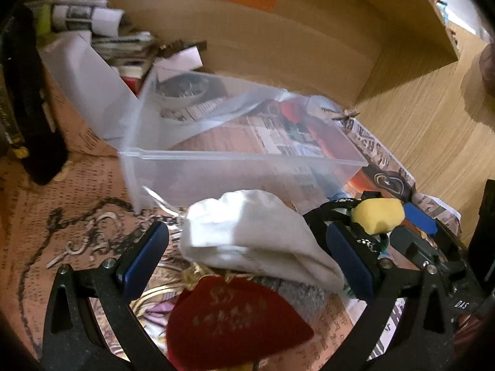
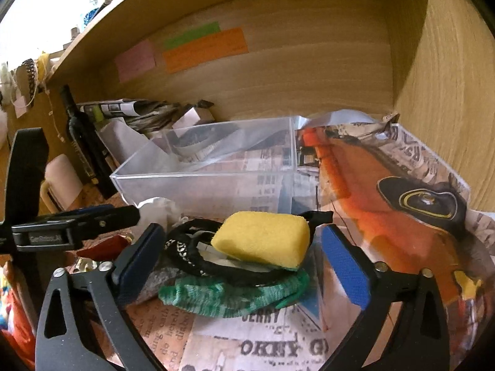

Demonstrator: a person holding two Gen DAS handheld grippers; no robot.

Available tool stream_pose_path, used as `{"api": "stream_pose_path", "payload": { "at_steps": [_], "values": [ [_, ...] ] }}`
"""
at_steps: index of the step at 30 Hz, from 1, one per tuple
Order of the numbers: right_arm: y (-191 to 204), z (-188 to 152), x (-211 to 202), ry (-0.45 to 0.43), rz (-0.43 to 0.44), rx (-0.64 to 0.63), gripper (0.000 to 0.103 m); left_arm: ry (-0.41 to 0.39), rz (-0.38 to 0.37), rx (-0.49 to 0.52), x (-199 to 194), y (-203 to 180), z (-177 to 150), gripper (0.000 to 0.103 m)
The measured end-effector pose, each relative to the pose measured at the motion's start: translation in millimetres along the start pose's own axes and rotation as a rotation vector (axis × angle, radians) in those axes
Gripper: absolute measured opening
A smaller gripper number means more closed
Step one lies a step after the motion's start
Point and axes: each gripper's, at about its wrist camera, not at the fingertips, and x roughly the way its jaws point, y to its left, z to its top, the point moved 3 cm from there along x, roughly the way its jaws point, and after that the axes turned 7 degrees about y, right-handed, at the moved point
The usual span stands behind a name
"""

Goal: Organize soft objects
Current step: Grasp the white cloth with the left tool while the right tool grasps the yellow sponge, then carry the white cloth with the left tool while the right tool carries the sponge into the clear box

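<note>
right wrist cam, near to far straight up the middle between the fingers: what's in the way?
green knitted cloth → black cord → yellow sponge → clear plastic box → wooden back wall with the orange sticky note

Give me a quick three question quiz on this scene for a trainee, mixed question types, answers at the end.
1. True or false: the clear plastic bin already holds the yellow sponge.
2. Which item lies between the open left gripper fingers? A white cloth B black bottle C orange note
3. Fill in: under the sponge, between the open right gripper fingers, lies a green ____.

Key
1. False; the sponge sits outside, in front of the bin.
2. A, the white cloth.
3. Sock, the green knit sock.
</note>
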Motion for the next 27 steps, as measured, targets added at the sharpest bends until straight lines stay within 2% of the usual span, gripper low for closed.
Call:
{"api": "stream_pose_path", "payload": {
  "at_steps": [4, 6, 10, 12, 13, 18, 19, 21, 24, 27],
  "values": [
    [-0.3, 0.3, 8.9, 0.025, 0.012, -0.005, 0.083, 0.022, -0.002, 0.013, 12.3, -4.0, -0.3, 0.1],
    [-1.3, 0.3, 12.2, 0.037, 0.007, -0.009, 0.075, 0.031, 0.003, 0.023, 15.3, -5.2, -1.5, 0.089],
    [-4.0, -0.1, 15.9, 0.051, -0.006, -0.015, 0.064, 0.029, 0.006, 0.039, 17.7, -5.3, -3.9, 0.082],
    [-5.3, -1.0, 17.9, 0.06, -0.026, -0.023, 0.054, 0.032, 0.004, 0.04, 18.4, -4.3, -4.6, 0.071],
    [-6.1, -1.3, 18.6, 0.063, -0.029, -0.024, 0.053, 0.034, 0.001, 0.037, 18.1, -3.5, -5.0, 0.068],
    [-9.8, -1.0, 15.7, 0.048, -0.032, -0.014, 0.044, 0.036, -0.025, 0.032, 14.2, -3.5, -5.7, 0.037],
    [-10.0, -0.9, 14.4, 0.044, -0.031, -0.014, 0.043, 0.033, -0.024, 0.034, 13.0, -4.4, -5.5, 0.034],
    [-9.4, 0.0, 11.6, 0.034, -0.032, -0.017, 0.04, 0.024, -0.027, 0.046, 8.3, -7.6, -6.1, 0.022],
    [-7.6, 2.0, 5.2, 0.011, -0.034, -0.024, 0.039, 0.001, -0.017, 0.059, 0.6, -12.3, -6.8, 0.014],
    [-6.3, 5.3, -2.4, -0.013, -0.025, -0.026, 0.038, -0.025, -0.016, 0.065, -9.4, -14.2, -7.1, 0.012]
  ]
}}
